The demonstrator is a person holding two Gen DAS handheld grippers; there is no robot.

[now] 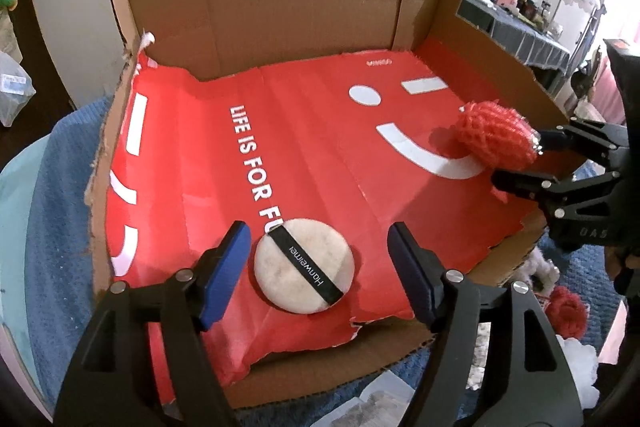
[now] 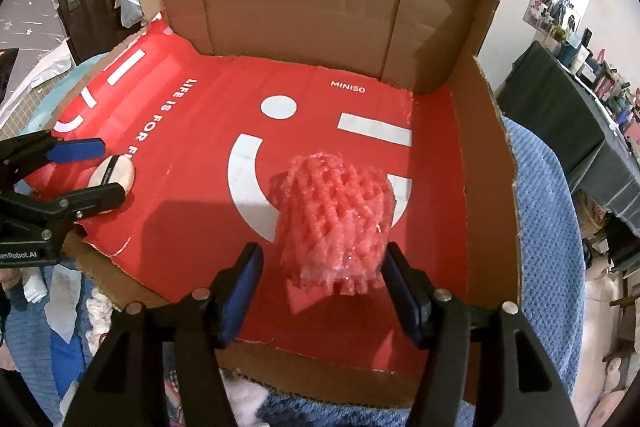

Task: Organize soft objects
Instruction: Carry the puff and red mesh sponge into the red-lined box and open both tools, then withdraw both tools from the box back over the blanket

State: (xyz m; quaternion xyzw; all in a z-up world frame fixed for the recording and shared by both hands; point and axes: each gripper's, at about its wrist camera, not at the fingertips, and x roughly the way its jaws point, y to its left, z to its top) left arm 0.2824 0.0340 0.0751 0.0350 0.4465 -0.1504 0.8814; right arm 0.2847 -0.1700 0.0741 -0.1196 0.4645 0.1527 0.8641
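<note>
A round white powder puff (image 1: 304, 266) with a black band lies on the red paper liner (image 1: 320, 147) of a cardboard box. My left gripper (image 1: 318, 269) is open, its blue pads on either side of the puff without touching it. A red foam net sleeve (image 2: 334, 223) sits on the liner at the right. My right gripper (image 2: 322, 289) is open around its near end. The sleeve also shows in the left wrist view (image 1: 496, 137), and the puff in the right wrist view (image 2: 112, 179).
The cardboard box (image 2: 300, 7) has tall back and right walls and low, torn front edges. It rests on a blue towel (image 2: 548, 227). More soft items, one red (image 1: 566, 313) and some white, lie outside the box's front right.
</note>
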